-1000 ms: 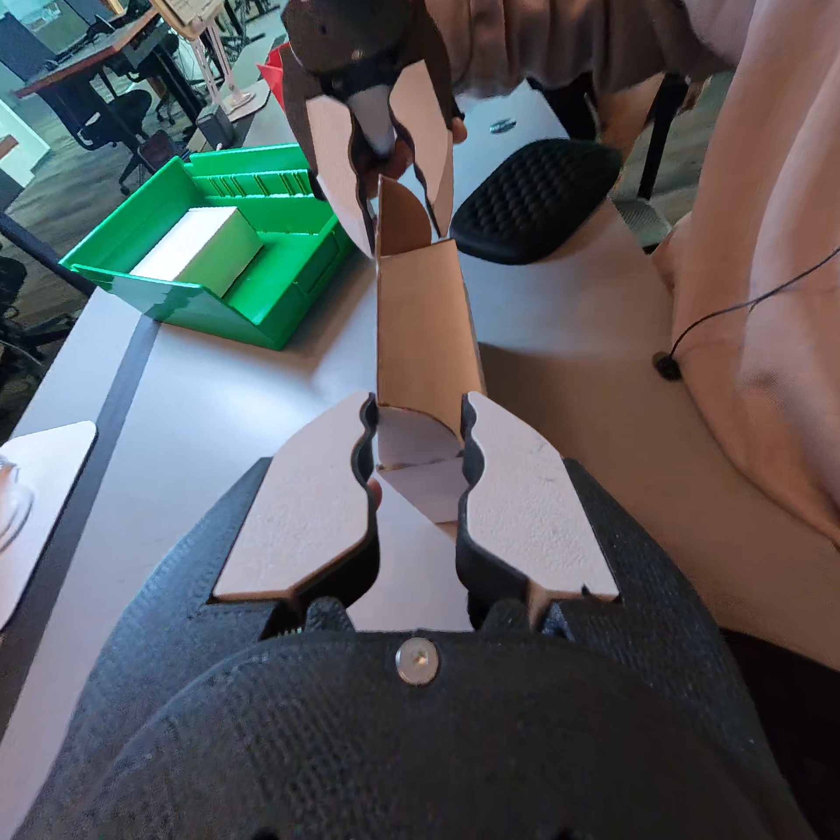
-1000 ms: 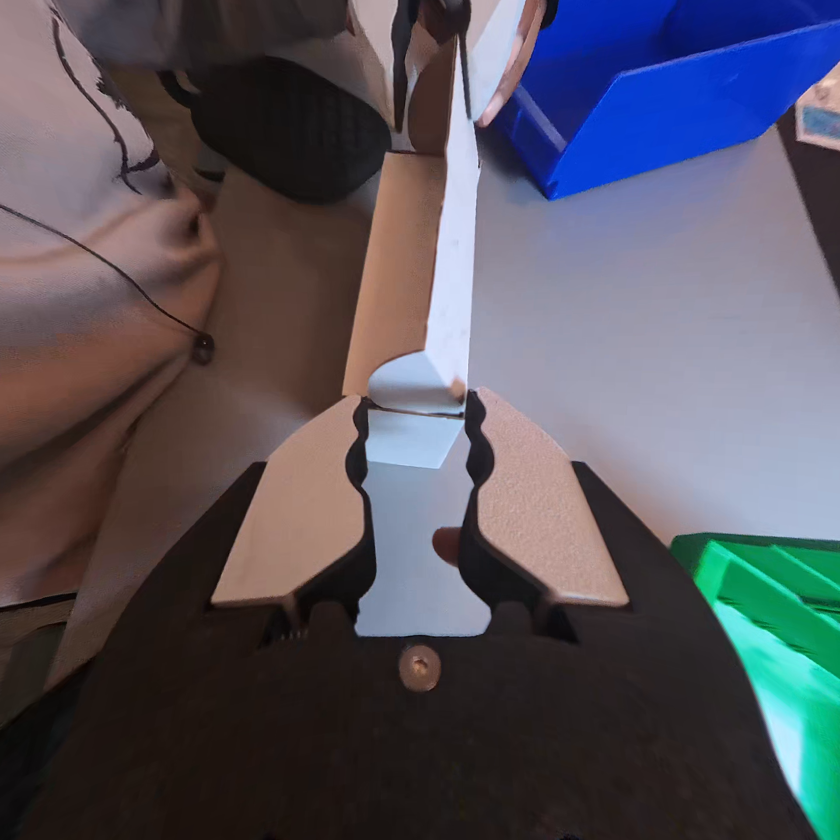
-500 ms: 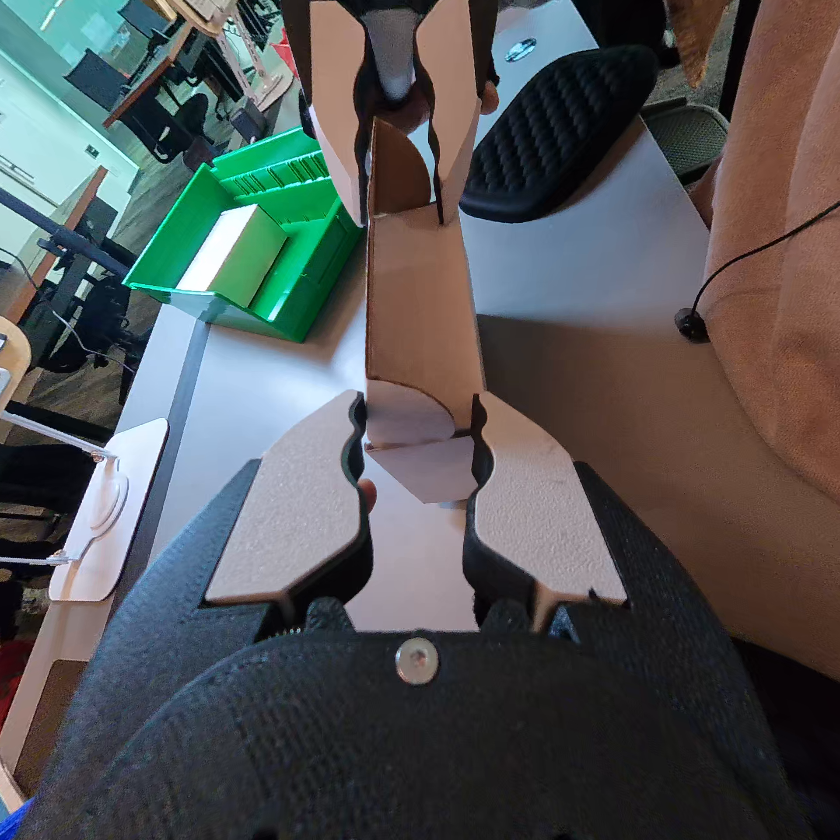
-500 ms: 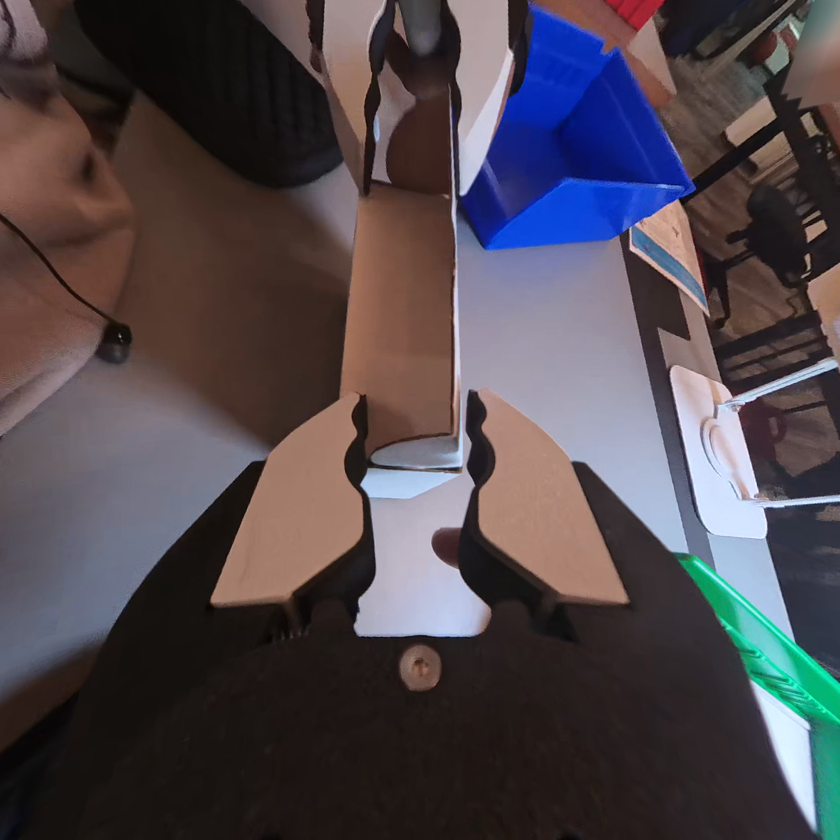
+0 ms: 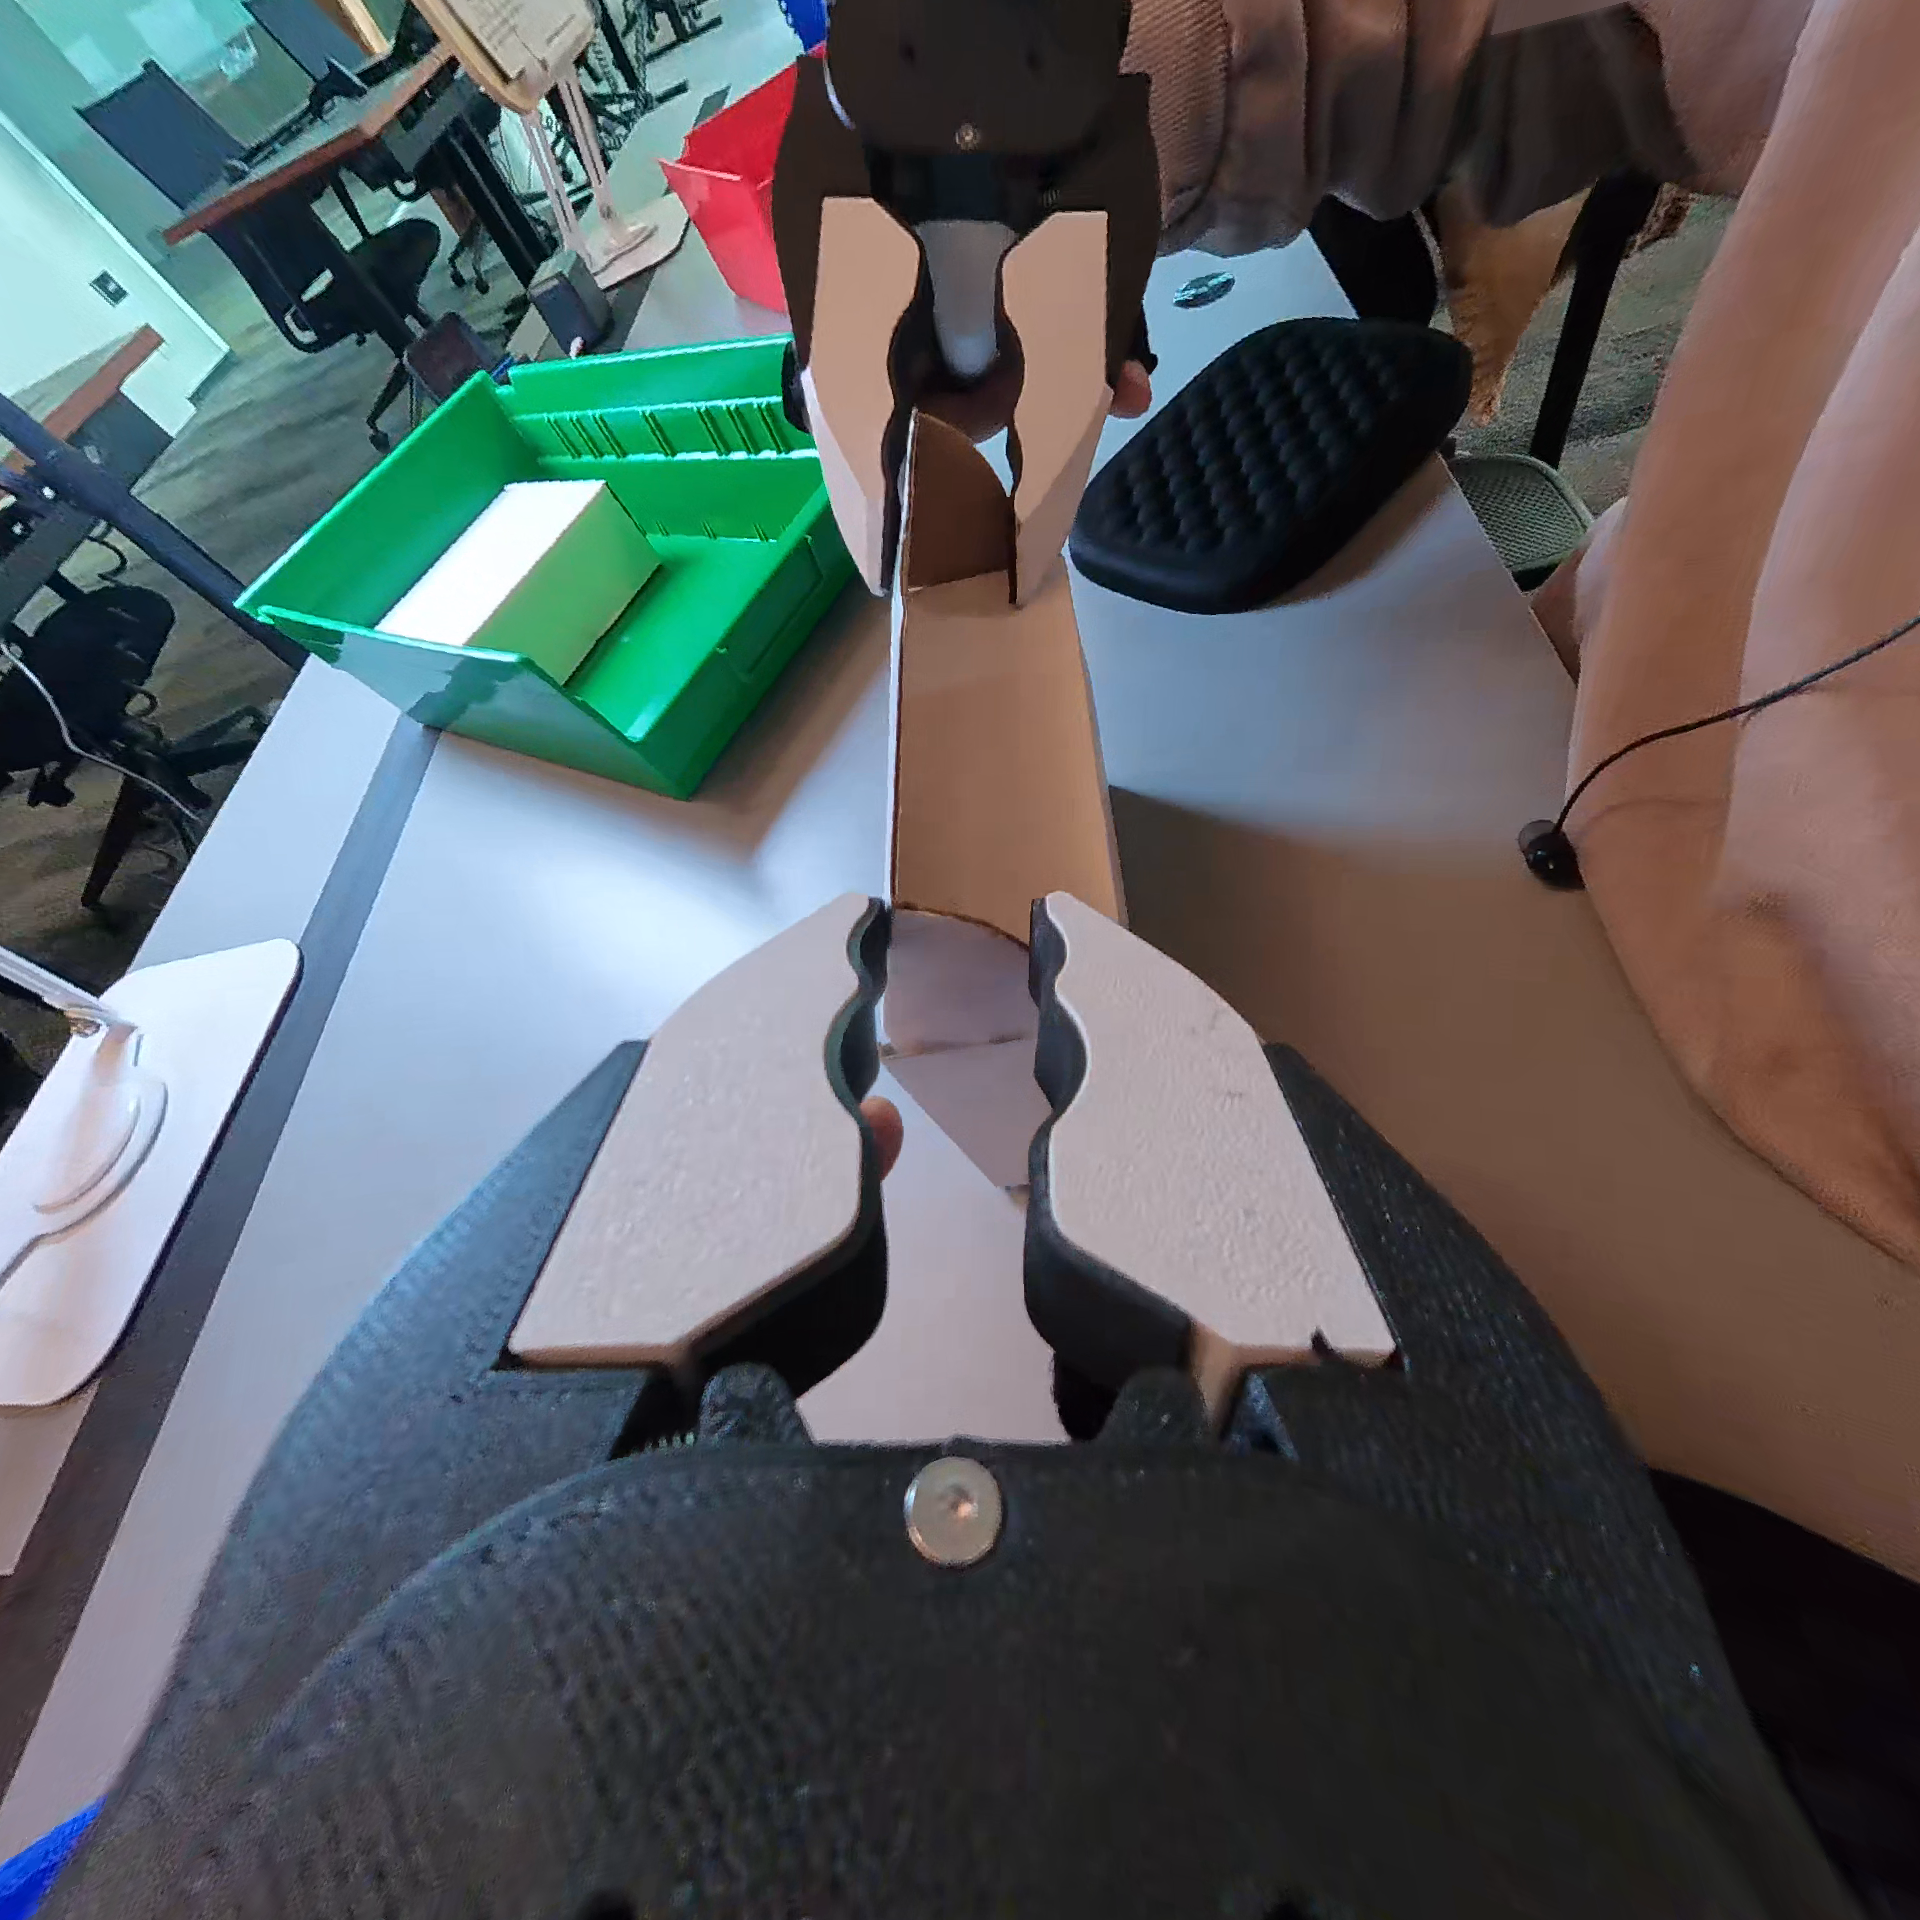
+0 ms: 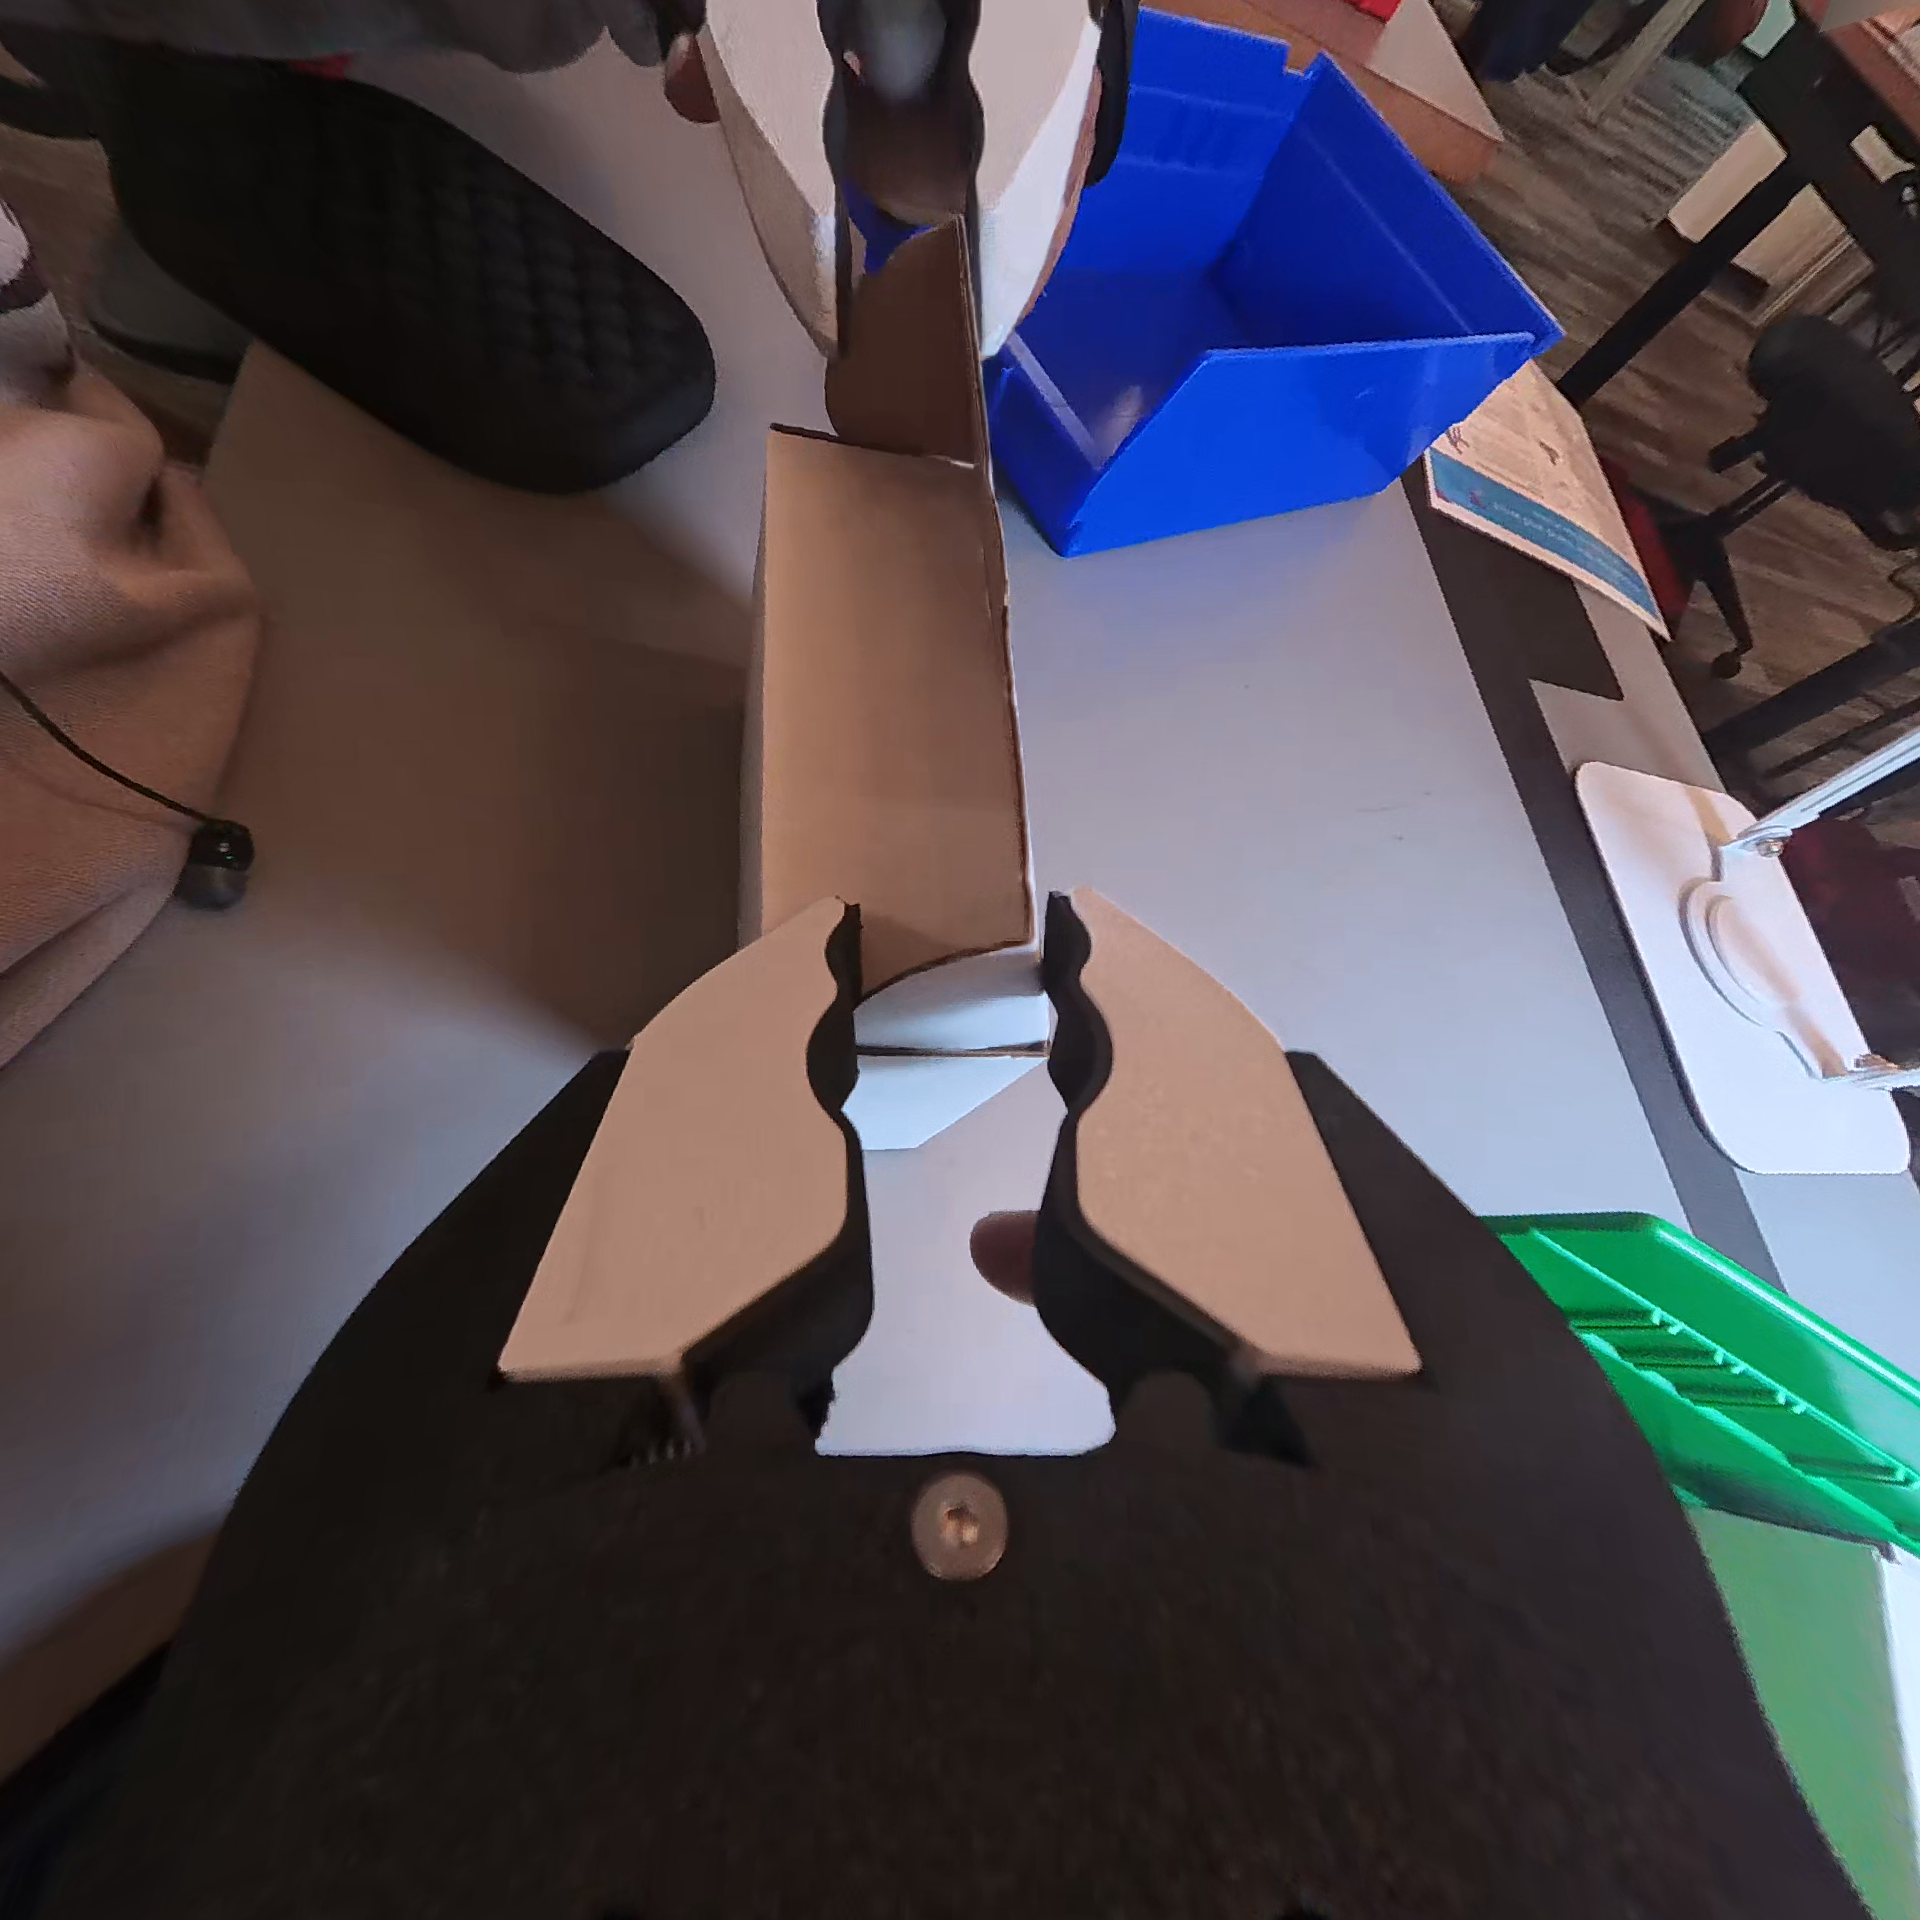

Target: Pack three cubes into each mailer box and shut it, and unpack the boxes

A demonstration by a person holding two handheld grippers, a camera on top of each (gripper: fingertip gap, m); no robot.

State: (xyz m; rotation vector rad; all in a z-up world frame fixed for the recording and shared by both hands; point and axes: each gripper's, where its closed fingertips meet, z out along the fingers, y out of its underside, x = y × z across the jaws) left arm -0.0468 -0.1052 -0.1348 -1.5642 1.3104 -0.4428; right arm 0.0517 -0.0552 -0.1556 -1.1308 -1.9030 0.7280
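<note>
A long mailer box point(image 5: 997, 748), white outside and brown inside, is held above the grey table point(image 5: 582, 935) between my two grippers. My left gripper point(image 5: 961, 935) is shut on the rounded flap at its near end. My right gripper point(image 6: 951, 925) is shut on the flap at the opposite end. Each gripper shows at the far end of the box in the other's view: the right gripper point(image 5: 951, 499), the left gripper point(image 6: 904, 260). The box point(image 6: 883, 675) shows a brown panel. I see no cubes.
A green bin point(image 5: 665, 644) at the left holds a closed white mailer box point(image 5: 520, 571). An empty blue bin point(image 6: 1247, 343) stands at the other side. A red bin point(image 5: 738, 208), a black padded armrest point(image 5: 1268, 468), white stand bases point(image 6: 1745, 987) and a person's sleeve point(image 5: 1766, 727) are near. My hands' fingertips stand some 12 cm from each other.
Both grippers kept hold of the box ends. The box turned about its length: the right wrist view first showed its white side, now the brown panel. Both views swung over the table.
</note>
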